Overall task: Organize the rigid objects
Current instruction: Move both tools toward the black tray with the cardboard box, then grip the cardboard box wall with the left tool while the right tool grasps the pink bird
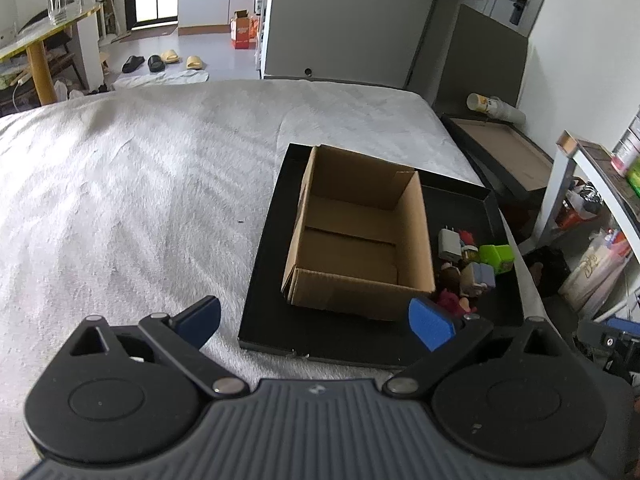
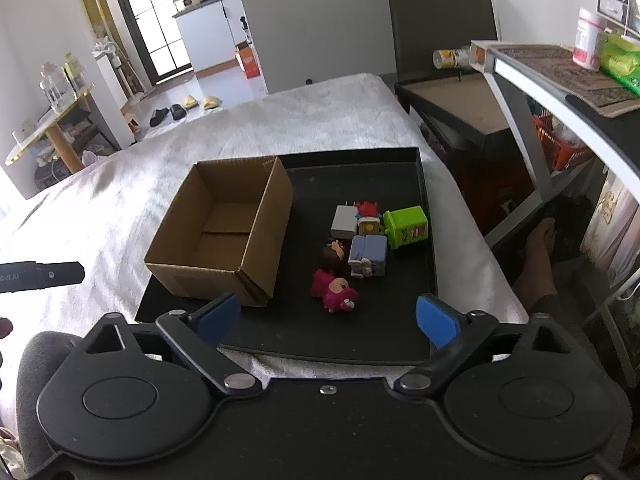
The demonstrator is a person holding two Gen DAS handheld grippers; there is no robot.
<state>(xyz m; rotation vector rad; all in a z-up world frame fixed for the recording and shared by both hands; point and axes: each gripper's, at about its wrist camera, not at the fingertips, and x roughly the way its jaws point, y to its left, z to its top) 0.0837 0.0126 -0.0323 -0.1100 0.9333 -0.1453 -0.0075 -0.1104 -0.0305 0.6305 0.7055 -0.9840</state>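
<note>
An open, empty cardboard box [image 1: 356, 236] [image 2: 224, 228] stands on the left part of a black tray [image 1: 264, 320] [image 2: 360, 184]. To its right on the tray lie small toys: a white charger plug [image 2: 344, 222] [image 1: 450, 246], a green toy bin [image 2: 406, 226] [image 1: 496, 258], a pale blue block figure [image 2: 368, 256], a brown-haired doll [image 2: 332, 258] and a pink figure [image 2: 334, 290]. My left gripper [image 1: 316, 322] is open and empty, in front of the box. My right gripper [image 2: 328, 320] is open and empty, in front of the pink figure.
The tray rests on a white blanket [image 1: 140, 184] over a bed. A dark side table [image 2: 452, 104] and a shelf unit [image 2: 560, 80] stand to the right. Part of the other gripper [image 2: 40, 276] shows at the left edge of the right wrist view.
</note>
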